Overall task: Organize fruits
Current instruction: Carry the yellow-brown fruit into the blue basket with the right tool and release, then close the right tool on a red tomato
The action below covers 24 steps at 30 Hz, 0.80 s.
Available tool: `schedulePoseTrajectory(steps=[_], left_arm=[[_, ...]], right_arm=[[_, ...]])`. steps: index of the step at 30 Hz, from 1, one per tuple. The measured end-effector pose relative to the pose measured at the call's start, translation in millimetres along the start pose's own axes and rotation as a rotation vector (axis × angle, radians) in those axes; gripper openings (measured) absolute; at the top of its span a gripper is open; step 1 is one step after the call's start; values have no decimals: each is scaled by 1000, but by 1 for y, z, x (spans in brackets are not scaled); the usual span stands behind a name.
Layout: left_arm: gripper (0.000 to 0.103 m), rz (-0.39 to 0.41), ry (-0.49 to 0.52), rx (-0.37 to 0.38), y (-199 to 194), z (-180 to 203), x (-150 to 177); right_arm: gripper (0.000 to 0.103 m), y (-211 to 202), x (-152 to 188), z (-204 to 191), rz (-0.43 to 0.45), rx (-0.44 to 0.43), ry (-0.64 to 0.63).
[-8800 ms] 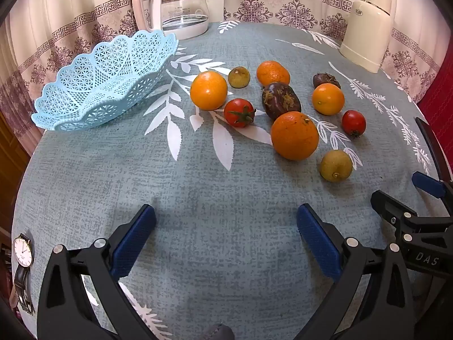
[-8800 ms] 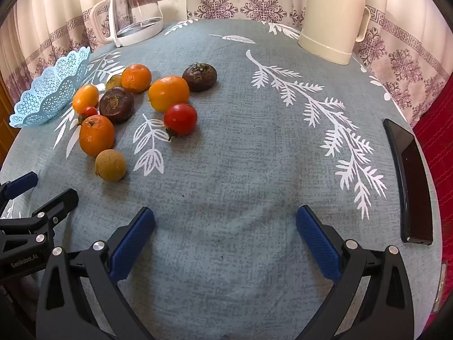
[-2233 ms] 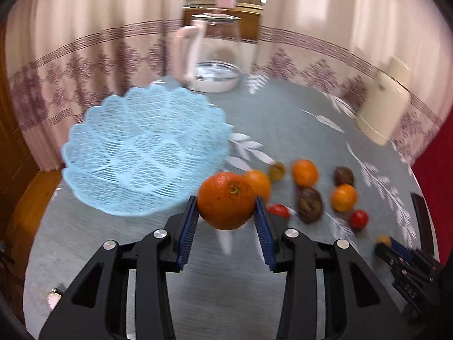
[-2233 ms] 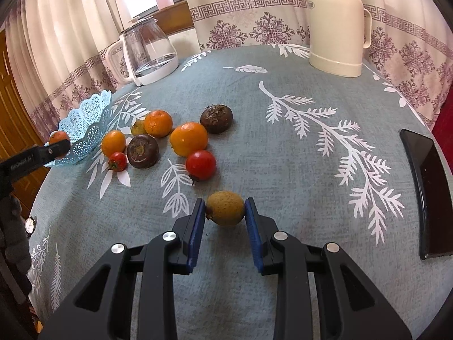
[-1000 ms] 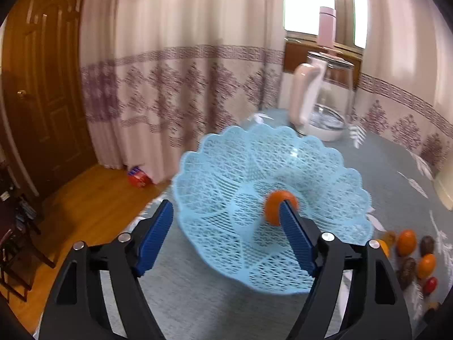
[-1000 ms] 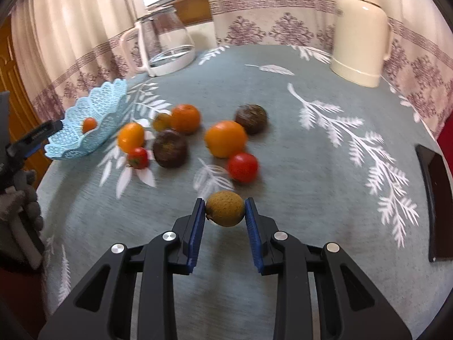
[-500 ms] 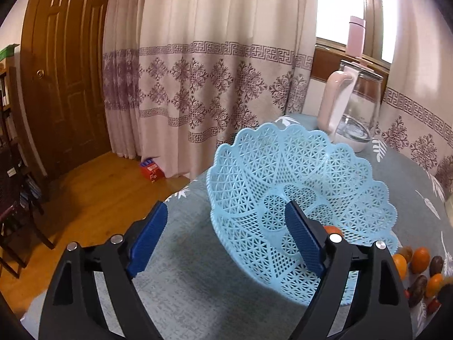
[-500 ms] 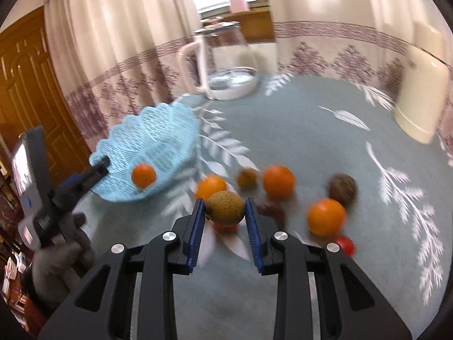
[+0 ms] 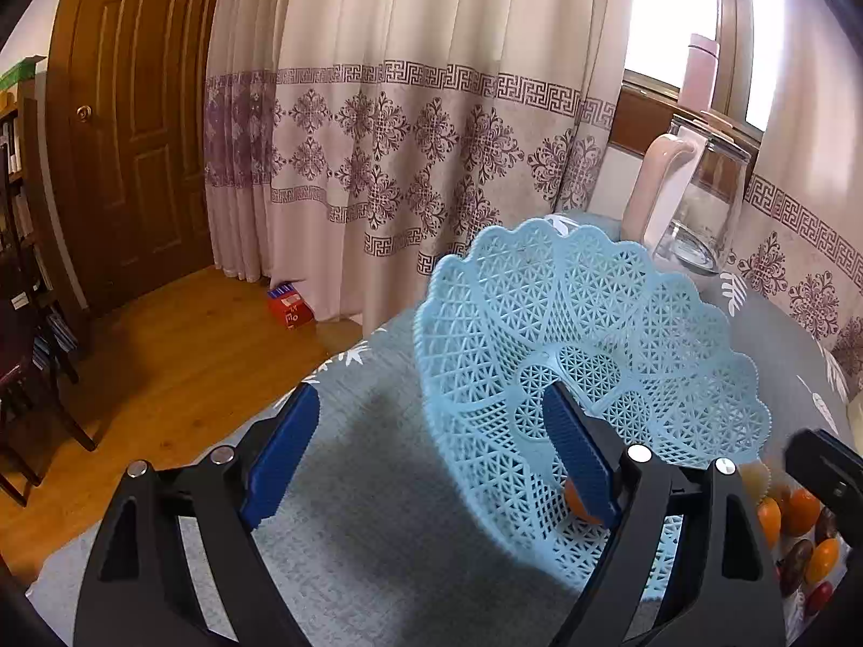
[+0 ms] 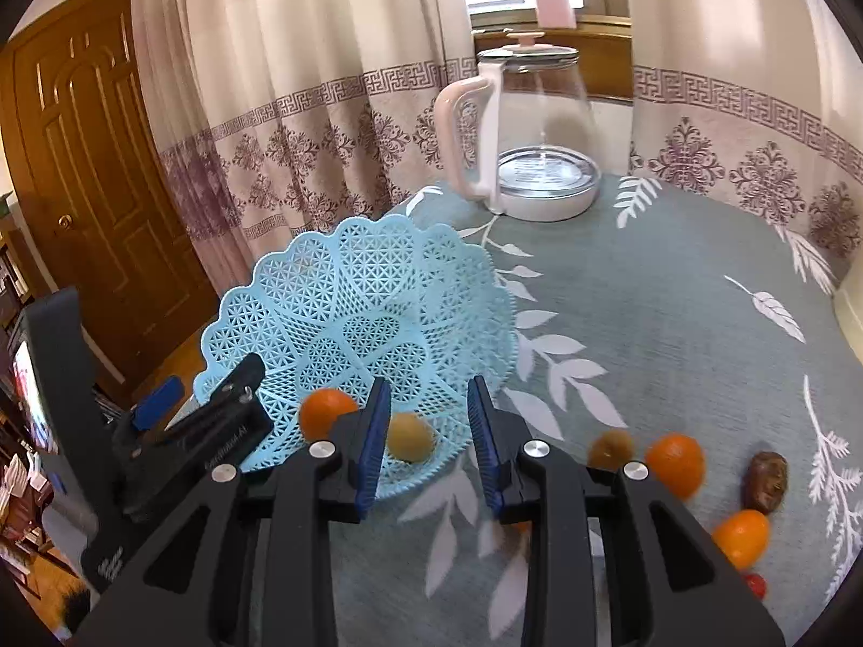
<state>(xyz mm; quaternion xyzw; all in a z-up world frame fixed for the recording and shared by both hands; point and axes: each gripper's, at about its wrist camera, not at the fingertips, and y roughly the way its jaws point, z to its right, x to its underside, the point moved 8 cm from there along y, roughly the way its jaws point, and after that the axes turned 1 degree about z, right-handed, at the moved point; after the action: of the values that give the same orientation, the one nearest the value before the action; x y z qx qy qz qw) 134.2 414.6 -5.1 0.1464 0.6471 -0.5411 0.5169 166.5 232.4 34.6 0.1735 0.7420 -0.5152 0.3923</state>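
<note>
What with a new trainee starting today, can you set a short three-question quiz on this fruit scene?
1. True or false: the right claw is gripping a fruit.
2. How many fruits lie in the blue basket? A one, B two, C four.
3. Fill the gap: the left claw is ___ (open or shut).

Key: 1 false, its jaws are apart and hold nothing. 2 B, an orange and a yellow-brown fruit. 3 open.
</note>
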Motion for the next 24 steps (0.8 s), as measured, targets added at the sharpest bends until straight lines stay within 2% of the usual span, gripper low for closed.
schedulePoseTrajectory(steps=[5, 11, 14, 24], left_arm=[[86, -12, -18, 3, 3, -3, 1], [86, -10, -16, 0, 3, -3, 1], [86, -5, -14, -4, 2, -3, 1], [86, 28, 4, -19, -5, -1, -1]], right_arm=[[33, 5, 3, -2, -12, 4, 3], [37, -4, 15, 15, -14, 22, 60], [43, -14, 22, 26, -4, 39, 91], [43, -51, 48, 89, 19, 142, 214]])
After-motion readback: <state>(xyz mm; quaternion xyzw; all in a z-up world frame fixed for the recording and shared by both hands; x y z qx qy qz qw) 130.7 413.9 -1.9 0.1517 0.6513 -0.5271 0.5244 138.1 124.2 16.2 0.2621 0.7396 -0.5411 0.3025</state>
